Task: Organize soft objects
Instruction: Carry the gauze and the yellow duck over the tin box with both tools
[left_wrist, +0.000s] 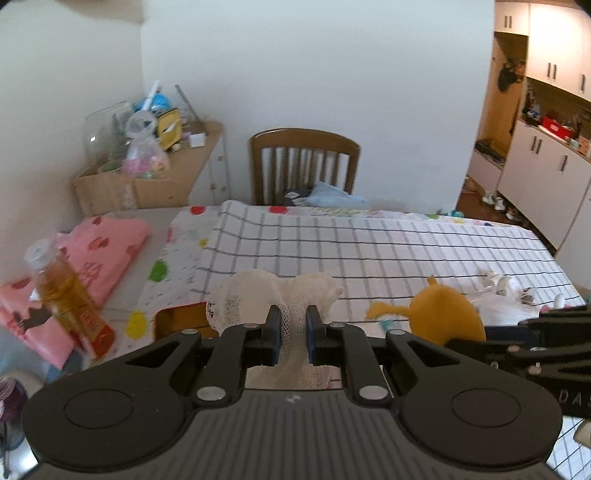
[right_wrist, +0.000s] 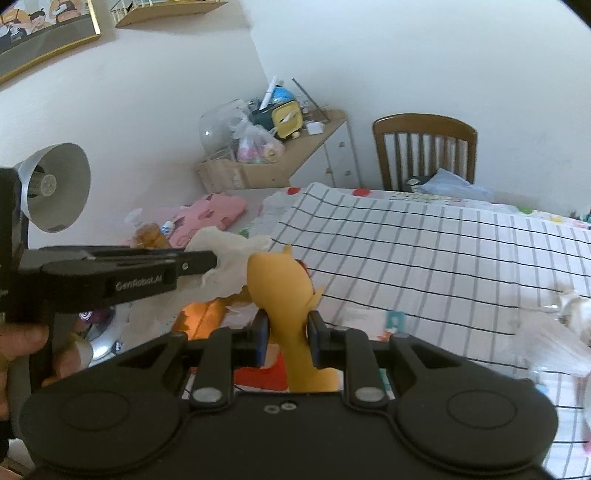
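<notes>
My left gripper (left_wrist: 293, 325) is shut on a white gauze cloth (left_wrist: 251, 291), held above the near edge of the checked bedspread (left_wrist: 369, 251). The cloth also shows in the right wrist view (right_wrist: 229, 254), bunched at the left gripper's tip. My right gripper (right_wrist: 287, 328) is shut on a yellow plush toy (right_wrist: 280, 288), lifted over the bed's near edge. The toy shows in the left wrist view (left_wrist: 443, 314) just right of the cloth. A white soft item in clear plastic (right_wrist: 565, 332) lies on the bed at the right.
A pink folded blanket (left_wrist: 103, 243) and an amber bottle (left_wrist: 70, 299) lie at the left. A wooden chair (left_wrist: 303, 162) with a blue cloth stands beyond the bed. A cluttered dresser (left_wrist: 155, 162) is at the back left. A desk lamp (right_wrist: 55, 184) is near left.
</notes>
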